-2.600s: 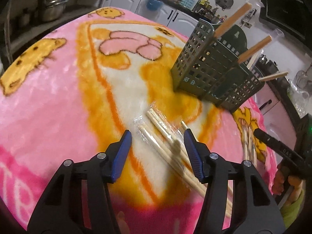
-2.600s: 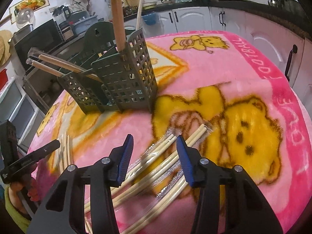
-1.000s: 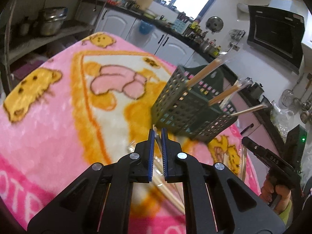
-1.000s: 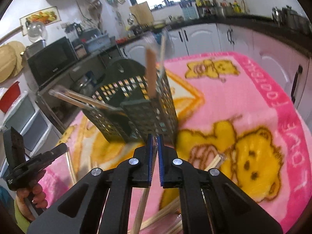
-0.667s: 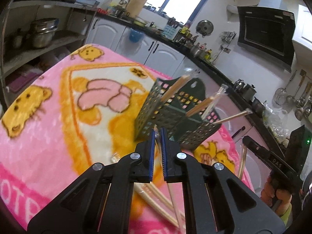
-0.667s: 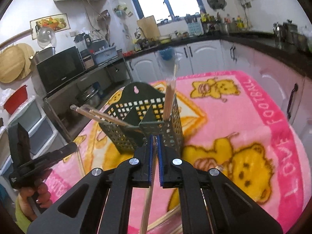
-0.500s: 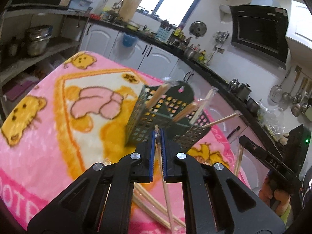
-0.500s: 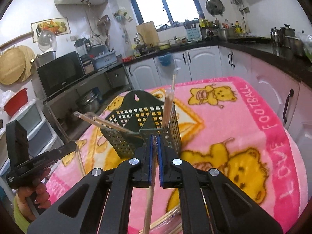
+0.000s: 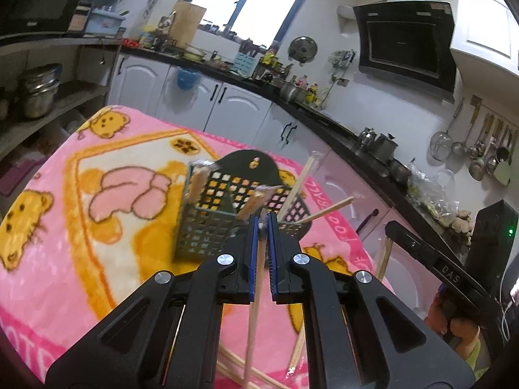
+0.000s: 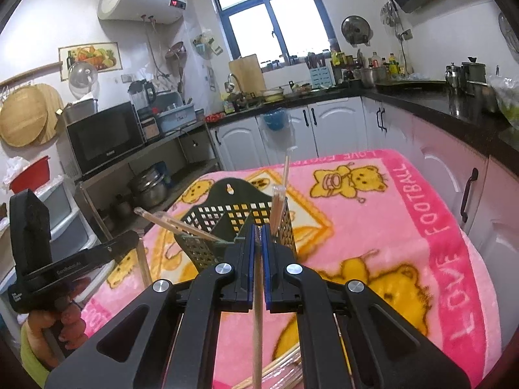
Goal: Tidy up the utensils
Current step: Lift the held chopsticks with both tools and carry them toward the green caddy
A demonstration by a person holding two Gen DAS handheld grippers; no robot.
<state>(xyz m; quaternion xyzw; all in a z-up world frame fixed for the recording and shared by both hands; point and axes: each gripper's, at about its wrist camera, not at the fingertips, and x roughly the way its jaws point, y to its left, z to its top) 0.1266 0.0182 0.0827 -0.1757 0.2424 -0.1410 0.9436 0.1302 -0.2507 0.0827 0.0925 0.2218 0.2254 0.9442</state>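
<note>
black hand-held gripper [image 9: 262, 227], blue pads [image 9: 251, 249], silver screws

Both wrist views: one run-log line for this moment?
left claw: shut on chopstick | right claw: shut on chopstick | green caddy: ahead, chopsticks inside

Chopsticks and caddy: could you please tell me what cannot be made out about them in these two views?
- Left wrist view: the held chopstick's lower end runs off the bottom edge; its top is tucked between the left tongs.
- Right wrist view: the right tongs hide their chopstick's top; the bottom edge cuts off the rest.
- Caddy: blurred in the left view; its front base is behind the tongs in both.
- Caddy interior: the mesh walls hide it.
</note>
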